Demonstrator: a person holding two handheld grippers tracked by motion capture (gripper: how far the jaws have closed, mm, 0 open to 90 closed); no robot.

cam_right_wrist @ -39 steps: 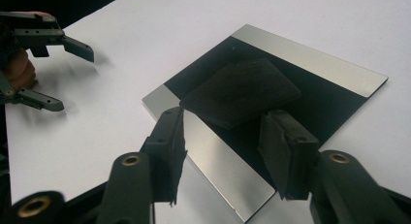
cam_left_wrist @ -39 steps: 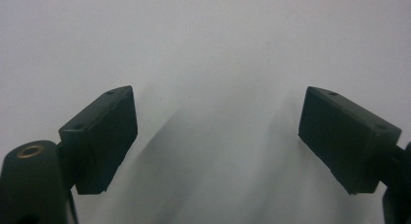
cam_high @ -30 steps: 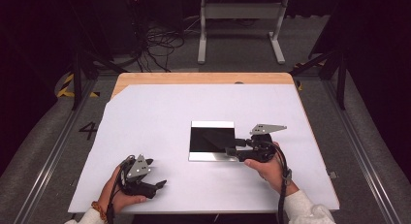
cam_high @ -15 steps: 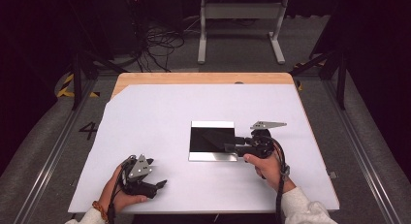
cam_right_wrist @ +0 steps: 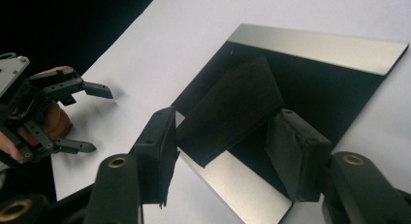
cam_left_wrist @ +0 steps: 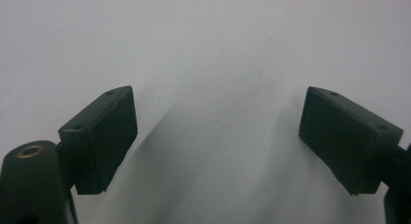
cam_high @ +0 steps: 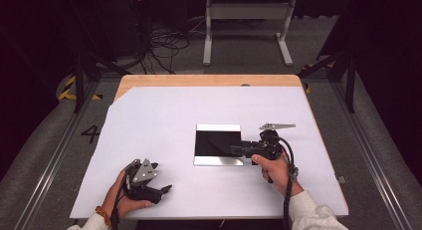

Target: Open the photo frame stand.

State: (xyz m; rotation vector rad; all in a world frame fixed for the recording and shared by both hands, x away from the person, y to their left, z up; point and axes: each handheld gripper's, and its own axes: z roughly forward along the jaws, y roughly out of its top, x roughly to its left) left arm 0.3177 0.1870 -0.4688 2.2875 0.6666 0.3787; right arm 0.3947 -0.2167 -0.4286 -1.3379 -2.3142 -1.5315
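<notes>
1. Item: dark pad [cam_right_wrist: 230, 107], a flat rectangular piece with a matt, slightly rough face. It lies tilted over the mirror plate [cam_right_wrist: 320, 44], near the middle of the white sheet [cam_high: 164, 120].
2. Handling, pad: likely light and somewhat soft, so it should give under a squeeze. Best taken across its narrow width at the near end.
3. Handling, mirror plate: likely stiff, thin, smooth and slippery, and probably easy to scratch or chip at the corners. It sits loose on the sheet and could slide if pushed sideways.
4. Right gripper [cam_right_wrist: 225, 136]: jaws about half open and just now closing. The pad's near end is between them, and both inner faces appear to meet its edges.
5. Left gripper [cam_left_wrist: 218, 136]: jaws spread wide, nothing between them. It rests on the sheet near the front edge, well apart from the plate.
6. Edges: the plate's near corner lies just under the right jaws. The wooden table [cam_high: 199, 80] shows as a strip beyond the sheet's far edge.
7. Open room: bare sheet on all sides of the plate, widest to the left and towards the far side.
</notes>
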